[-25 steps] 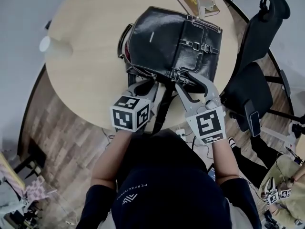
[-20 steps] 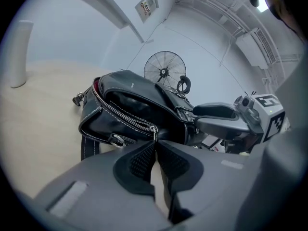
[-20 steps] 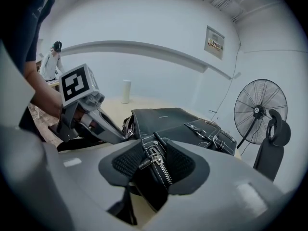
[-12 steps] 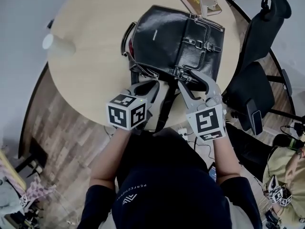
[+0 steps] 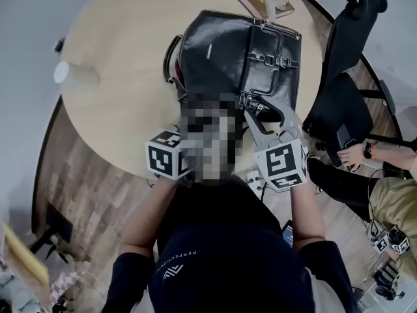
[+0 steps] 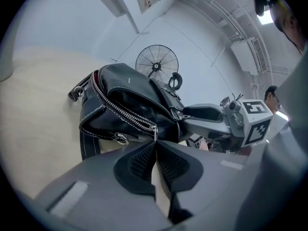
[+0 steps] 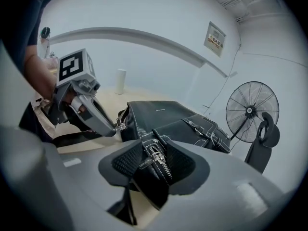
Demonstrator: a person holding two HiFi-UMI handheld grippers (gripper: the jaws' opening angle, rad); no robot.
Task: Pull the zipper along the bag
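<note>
**Zipper point(image 6: 122, 110), silver-toothed, on the glossy black leather bag point(image 5: 228, 51): hold it taut, pull straight**

The bag lies on the round pale wooden worktop point(image 5: 124, 51), close to its near edge. The left claw point(image 6: 155, 147) has just been closing. It now pinches the small metal pull tab point(image 6: 155, 133) at its very tips, with the pads almost together. The right claw point(image 7: 154, 144) stands wide, clamped over the bag's end, and a stretch of zipper runs between its pads.

As I judge it, the right claw should stay firm so the leather keeps taut. The left claw should draw in line with the teeth, low and steady, never lifting. That tip grip looks shallow, so a jerk or a sideways twist could slip the tab free.
</note>
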